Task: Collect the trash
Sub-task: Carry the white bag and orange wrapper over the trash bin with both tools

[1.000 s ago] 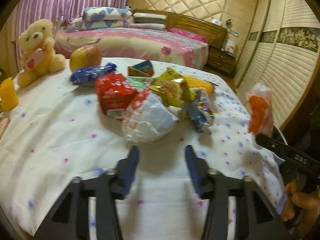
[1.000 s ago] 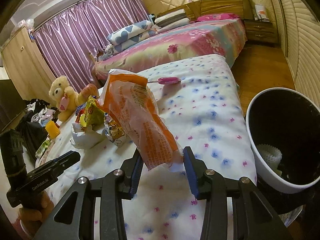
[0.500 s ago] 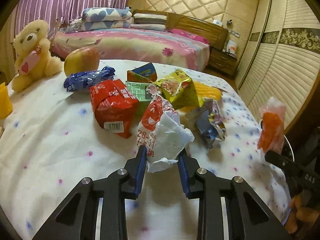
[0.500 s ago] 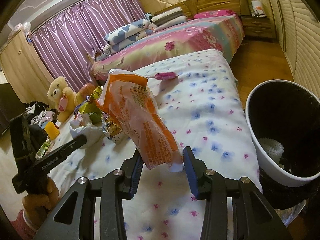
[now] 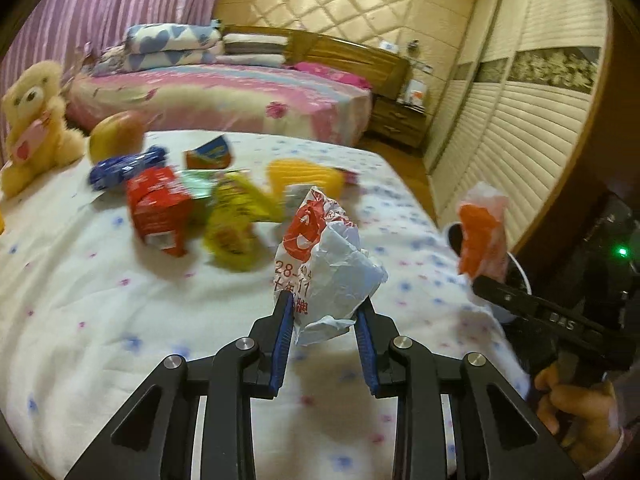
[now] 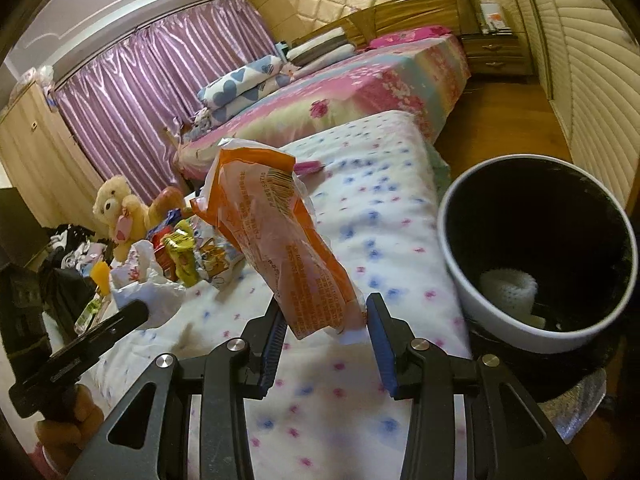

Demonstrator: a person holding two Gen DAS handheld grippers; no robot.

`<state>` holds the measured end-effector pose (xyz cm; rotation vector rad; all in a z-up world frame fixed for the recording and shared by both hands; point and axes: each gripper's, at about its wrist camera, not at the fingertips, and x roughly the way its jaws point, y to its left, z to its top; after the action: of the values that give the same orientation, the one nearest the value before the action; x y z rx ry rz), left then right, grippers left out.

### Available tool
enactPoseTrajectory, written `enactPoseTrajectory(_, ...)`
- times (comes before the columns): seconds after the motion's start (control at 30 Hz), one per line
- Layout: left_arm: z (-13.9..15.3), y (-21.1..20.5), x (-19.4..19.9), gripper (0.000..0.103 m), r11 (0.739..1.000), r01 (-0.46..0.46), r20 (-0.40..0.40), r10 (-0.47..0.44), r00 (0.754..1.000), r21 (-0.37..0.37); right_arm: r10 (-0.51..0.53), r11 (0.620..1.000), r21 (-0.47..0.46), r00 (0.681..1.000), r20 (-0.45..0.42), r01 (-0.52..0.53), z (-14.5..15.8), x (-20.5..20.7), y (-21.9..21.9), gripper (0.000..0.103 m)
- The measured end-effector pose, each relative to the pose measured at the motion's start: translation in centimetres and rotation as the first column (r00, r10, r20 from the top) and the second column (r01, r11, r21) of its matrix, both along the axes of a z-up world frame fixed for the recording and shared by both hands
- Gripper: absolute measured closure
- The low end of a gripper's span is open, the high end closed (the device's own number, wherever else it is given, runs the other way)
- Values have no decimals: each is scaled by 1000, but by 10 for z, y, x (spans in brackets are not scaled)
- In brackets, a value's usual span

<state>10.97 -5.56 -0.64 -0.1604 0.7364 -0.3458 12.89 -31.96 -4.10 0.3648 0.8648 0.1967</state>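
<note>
My left gripper (image 5: pixel 325 312) is shut on a crumpled white plastic bag with red print (image 5: pixel 326 256), lifted off the flowered tablecloth (image 5: pixel 100 320). Behind it lies a heap of wrappers: a red packet (image 5: pixel 158 210), a yellow-green packet (image 5: pixel 234 220), a blue wrapper (image 5: pixel 128 166) and a yellow one (image 5: pixel 304 178). My right gripper (image 6: pixel 326 320) is shut on an orange and clear wrapper (image 6: pixel 280 240), held up beside the white bin with a black inside (image 6: pixel 538 252). White paper (image 6: pixel 508 288) lies in the bin.
A teddy bear (image 5: pixel 34 116) and an apple (image 5: pixel 116 140) sit at the table's far left. A pink pen (image 6: pixel 308 167) lies far back on the cloth. A bed (image 5: pixel 224 96) stands behind, sliding wardrobe doors (image 5: pixel 520 128) on the right. A hand (image 5: pixel 576 412) holds the right gripper's handle.
My left gripper closed on the white bag and lifted it away from the heap, toward the right. My right gripper carried the orange wrapper closer to the bin.
</note>
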Motion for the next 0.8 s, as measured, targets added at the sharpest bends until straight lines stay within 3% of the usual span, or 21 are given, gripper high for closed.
enactPoseTrajectory(0.3,-4,-42,8,75,995,104,-16,-104,994,1,-86,996,-9,996,-4,86,1,-14,-36,63)
enactPoseTrajectory(0.8,-17,-96,46,75,979,203,-42,-202,979,19,-196,980,-26,980,-23,195,-3,-27,-83,63)
